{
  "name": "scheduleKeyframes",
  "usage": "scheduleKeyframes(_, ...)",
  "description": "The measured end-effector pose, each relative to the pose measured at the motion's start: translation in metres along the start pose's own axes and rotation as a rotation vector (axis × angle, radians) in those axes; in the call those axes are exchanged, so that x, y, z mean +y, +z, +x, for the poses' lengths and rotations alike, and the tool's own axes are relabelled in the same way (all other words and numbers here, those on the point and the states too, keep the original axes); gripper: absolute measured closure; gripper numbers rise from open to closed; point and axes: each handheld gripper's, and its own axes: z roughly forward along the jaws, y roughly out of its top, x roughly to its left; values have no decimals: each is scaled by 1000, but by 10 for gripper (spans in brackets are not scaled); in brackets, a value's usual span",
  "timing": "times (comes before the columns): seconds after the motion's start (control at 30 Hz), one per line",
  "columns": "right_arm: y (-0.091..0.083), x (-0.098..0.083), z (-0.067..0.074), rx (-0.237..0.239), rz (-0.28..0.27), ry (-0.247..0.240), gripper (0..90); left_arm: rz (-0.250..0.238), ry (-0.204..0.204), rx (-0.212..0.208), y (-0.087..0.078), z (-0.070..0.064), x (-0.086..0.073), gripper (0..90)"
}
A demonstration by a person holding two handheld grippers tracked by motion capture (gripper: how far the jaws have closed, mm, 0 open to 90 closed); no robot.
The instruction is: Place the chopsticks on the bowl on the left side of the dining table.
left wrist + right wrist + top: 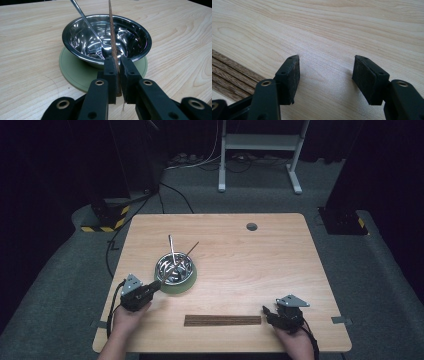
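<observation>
Left tool (117, 65) clamped on a thin wooden stick (111, 35), slanted across the steel bowl (75, 32) beside the spoon (86, 21), likely for dropping in. Right tool (325, 72) wide, idle, nearer than the bowl, just beside the remaining sticks (222, 320) on the desk (260, 265).

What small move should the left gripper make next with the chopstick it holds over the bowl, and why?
Probably open the left gripper and let go. Its jaws are shut on the wooden chopstick, which already slants across the steel bowl with its far end past the rim, beside the metal spoon. The right gripper is open over bare table by the remaining chopsticks, ready to fetch another.
</observation>
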Motion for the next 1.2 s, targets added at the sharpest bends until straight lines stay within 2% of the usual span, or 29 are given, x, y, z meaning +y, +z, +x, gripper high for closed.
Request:
scheduleKeyframes(0.07, 0, 0, 0, 0, 0, 0, 388, -16, -5, 4, 2, -1, 0, 833)
scheduleKeyframes(0.13, 0, 0, 0, 1, 1, 0, 388, 1, 2, -1, 1, 0, 0, 831)
scheduleKeyframes(0.2, 0, 0, 0, 1, 1, 0, 388, -3, 2, -1, 2, 0, 0, 828)
scheduleKeyframes(0.33, 0, 0, 0, 1, 1, 0, 388, 4, 19, 0, 1, -1, 1, 755)
scheduleKeyframes(0.37, 0, 0, 0, 1, 1, 0, 388, -14, 7, 12, 3, -3, 0, 728)
scheduleKeyframes(0.5, 0, 0, 0, 1, 0, 0, 388, -16, 16, 12, 0, -5, 1, 662)
scheduleKeyframes(0.63, 0, 0, 0, 1, 0, 0, 388, -41, 21, 37, -8, -9, 6, 601)
scheduleKeyframes(0.67, 0, 0, 0, 0, 0, 0, 388, -67, 26, 39, -16, -14, 11, 600)
scheduleKeyframes(0.7, 0, 0, 0, 0, 0, 0, 388, -67, 26, 39, -16, -14, 11, 599)
scheduleKeyframes(0.77, 0, 0, 0, 1, 0, 0, 388, -98, 31, 22, -22, -23, 15, 599)
scheduleKeyframes(0.83, 0, 0, 0, 0, 0, 0, 388, -129, 36, -2, -24, -42, 19, 595)
scheduleKeyframes(0.87, 0, 0, 0, 0, 0, 0, 388, -129, 36, -2, -24, -42, 19, 593)
scheduleKeyframes(0.9, 0, 0, 0, 0, 0, 0, 388, -86, 112, -6, -26, -42, 20, 593)
scheduleKeyframes(1.0, 0, 0, 0, 0, 1, 0, 388, -73, 110, -45, -18, -56, 17, 592)
scheduleKeyframes(1.1, 0, 0, 0, 0, 1, 0, 388, -64, 109, -63, -12, -62, 13, 590)
scheduleKeyframes(1.2, 0, 0, 0, 1, 0, 0, 388, -26, 116, -79, -4, -71, 7, 586)
